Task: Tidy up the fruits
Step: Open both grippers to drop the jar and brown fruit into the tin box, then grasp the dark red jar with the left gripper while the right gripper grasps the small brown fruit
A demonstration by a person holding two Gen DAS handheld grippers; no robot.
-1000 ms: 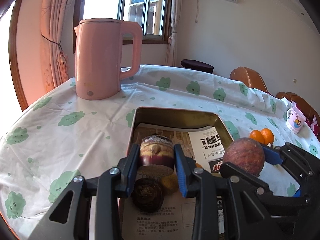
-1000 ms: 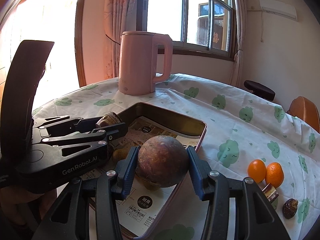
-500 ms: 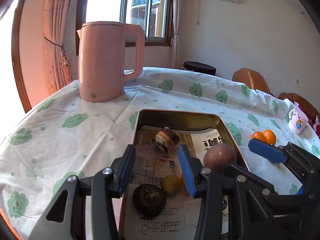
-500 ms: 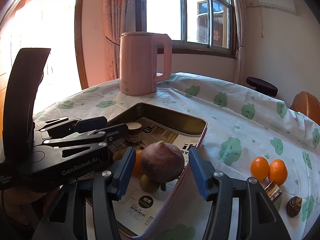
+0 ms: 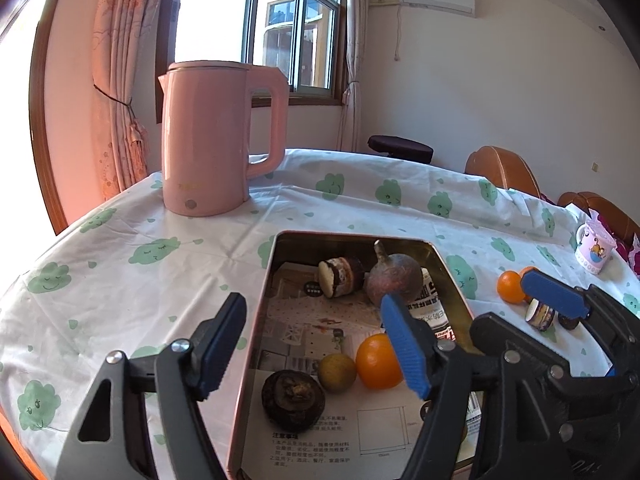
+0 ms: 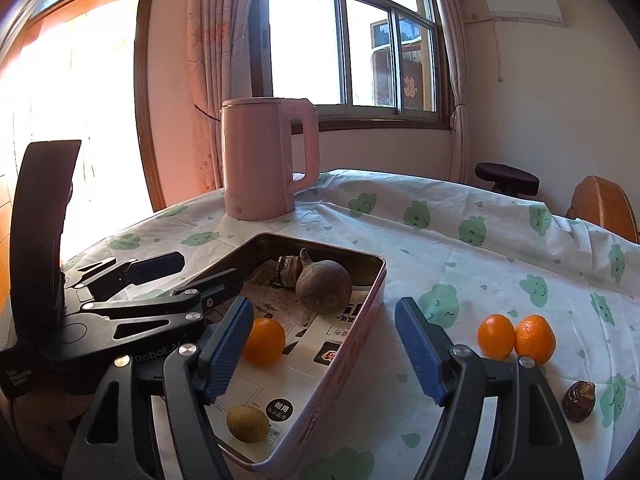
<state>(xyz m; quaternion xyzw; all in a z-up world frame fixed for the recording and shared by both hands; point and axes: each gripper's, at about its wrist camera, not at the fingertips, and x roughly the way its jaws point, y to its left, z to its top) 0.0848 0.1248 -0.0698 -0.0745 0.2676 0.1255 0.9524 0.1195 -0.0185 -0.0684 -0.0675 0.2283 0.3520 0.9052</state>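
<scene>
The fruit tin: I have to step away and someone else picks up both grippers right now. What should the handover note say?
Left gripper: jaws open, empty, over the tin's left rim.
Right gripper: jaws open, empty, over the tin's right rim.
In the tin: a big round purple-brown fruit and a cut brown piece at the far end; nearer, an orange, a small yellow-green fruit and a dark wrinkled fruit.
Left on the tablecloth, right of the tin: two oranges, a dark brown fruit and a cut piece.
</scene>
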